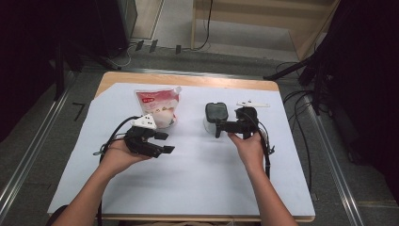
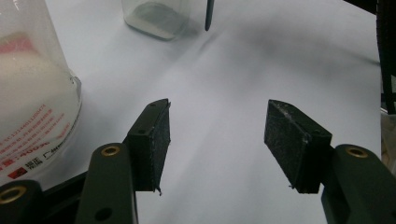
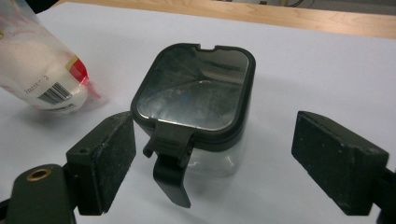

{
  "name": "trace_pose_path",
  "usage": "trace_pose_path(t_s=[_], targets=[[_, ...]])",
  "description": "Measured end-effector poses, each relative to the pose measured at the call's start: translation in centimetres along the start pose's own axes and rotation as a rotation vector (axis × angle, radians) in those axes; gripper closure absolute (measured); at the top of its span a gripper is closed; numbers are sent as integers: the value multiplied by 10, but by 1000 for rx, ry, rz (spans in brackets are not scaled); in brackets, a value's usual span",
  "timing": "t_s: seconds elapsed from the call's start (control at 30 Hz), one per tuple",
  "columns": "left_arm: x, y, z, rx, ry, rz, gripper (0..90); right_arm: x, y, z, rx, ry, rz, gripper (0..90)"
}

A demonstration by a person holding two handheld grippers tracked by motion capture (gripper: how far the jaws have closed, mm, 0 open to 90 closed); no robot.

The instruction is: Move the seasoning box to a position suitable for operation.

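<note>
Right gripper (image 3: 215, 163) has its jaws wide apart, holding nothing; the clear jar (image 3: 196, 107) with a dark lid stands on the white sheet (image 1: 197, 179) just in front of them. Left gripper (image 2: 217, 140) is also open and empty, with the white powder pouch (image 1: 157, 106) just beside it.

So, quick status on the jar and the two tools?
Both tools open: left tool near pouch, right tool facing the jar. Lid on, latch hanging. Nothing between.
</note>
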State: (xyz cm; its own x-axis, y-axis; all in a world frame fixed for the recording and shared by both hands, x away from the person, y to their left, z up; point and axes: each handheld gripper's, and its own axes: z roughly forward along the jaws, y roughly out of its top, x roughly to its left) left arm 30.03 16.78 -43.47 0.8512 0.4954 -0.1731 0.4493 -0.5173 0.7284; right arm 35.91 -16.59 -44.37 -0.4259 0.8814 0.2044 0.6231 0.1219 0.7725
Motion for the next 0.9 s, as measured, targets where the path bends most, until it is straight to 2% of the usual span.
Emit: trace_pose_path(t_s=[0.23, 0.37, 0.5, 0.6, 0.73, 0.9], targets=[[1, 0, -1, 0, -1, -4, 417, 8, 4, 6, -33, -7, -19, 172], [1, -1, 1, 7, 5, -11, 417, 17, 6, 16, -34, -14, -18, 118], [1, -1, 2, 11, 2, -8, 414, 23, 6, 25, -29, -48, 13, 56], [0, -1, 2, 20, -2, -6, 413, 26, 5, 33, -21, -68, 14, 30], [0, -2, 4, 20, -7, -9, 413, 30, 2, 43, -21, -107, 37, 22], [0, -1, 3, 18, -5, -8, 414, 30, -5, 59, 14, -165, 40, 0]])
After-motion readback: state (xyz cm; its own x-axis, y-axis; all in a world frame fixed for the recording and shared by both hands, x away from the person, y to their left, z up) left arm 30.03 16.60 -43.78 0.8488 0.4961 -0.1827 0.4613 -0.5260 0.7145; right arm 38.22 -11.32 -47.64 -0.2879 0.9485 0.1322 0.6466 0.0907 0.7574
